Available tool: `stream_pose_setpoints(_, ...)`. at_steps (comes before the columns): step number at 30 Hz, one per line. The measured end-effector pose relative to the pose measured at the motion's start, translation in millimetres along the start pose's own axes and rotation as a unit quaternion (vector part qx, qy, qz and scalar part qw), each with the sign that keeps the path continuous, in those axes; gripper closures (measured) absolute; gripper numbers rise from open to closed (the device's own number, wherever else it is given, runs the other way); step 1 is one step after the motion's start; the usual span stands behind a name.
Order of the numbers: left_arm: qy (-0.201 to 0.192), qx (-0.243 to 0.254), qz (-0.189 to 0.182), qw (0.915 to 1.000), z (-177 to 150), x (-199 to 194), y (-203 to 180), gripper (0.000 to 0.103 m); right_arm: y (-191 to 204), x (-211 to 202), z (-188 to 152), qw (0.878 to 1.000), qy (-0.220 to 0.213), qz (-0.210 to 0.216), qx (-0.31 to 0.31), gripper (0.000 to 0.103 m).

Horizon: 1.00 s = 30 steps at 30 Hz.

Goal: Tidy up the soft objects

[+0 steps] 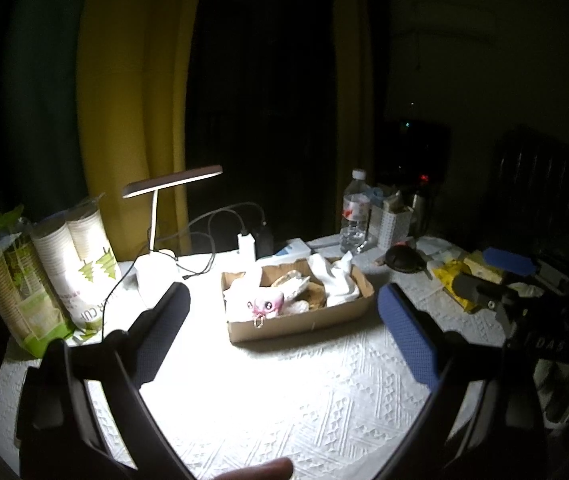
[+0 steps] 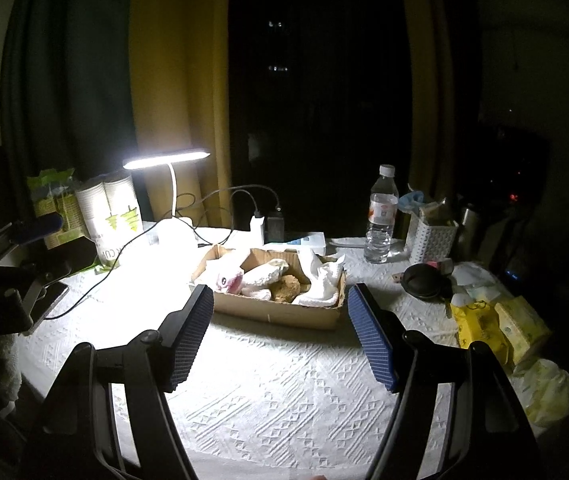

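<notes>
A shallow cardboard box point(image 1: 304, 326) point(image 2: 280, 314) stands on the white textured tablecloth. It holds soft things: a pink-and-white plush with big eyes point(image 1: 265, 305) point(image 2: 229, 281), a white cloth point(image 1: 334, 278) point(image 2: 322, 282), a white soft piece point(image 2: 262, 277) and a brown soft piece point(image 2: 286, 289). My left gripper point(image 1: 282, 300) is open and empty, held above the cloth in front of the box. My right gripper point(image 2: 280, 292) is open and empty, also in front of the box. The right gripper shows at the right edge of the left wrist view point(image 1: 502, 280).
A lit desk lamp point(image 2: 166, 159) with cables, a charger point(image 2: 258, 226), sleeves of paper cups point(image 2: 114, 212), a water bottle point(image 2: 382, 216), a white holder point(image 2: 432, 240), a dark round pouch point(image 2: 424, 280) and yellow tissue packs point(image 2: 500, 324) ring the box.
</notes>
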<state>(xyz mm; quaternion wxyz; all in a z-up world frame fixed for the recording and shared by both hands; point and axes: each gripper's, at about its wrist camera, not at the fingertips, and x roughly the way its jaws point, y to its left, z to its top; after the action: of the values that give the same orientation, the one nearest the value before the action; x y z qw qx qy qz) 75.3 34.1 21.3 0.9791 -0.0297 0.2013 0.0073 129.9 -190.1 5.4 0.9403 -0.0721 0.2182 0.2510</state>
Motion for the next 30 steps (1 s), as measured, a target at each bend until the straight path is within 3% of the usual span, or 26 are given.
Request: stream_pose_setpoints(30,0.005,-0.008,-0.003,0.9999,2,19,2,0.007,-4,14,7,1.0,0.005,0.002,-0.002,0.03)
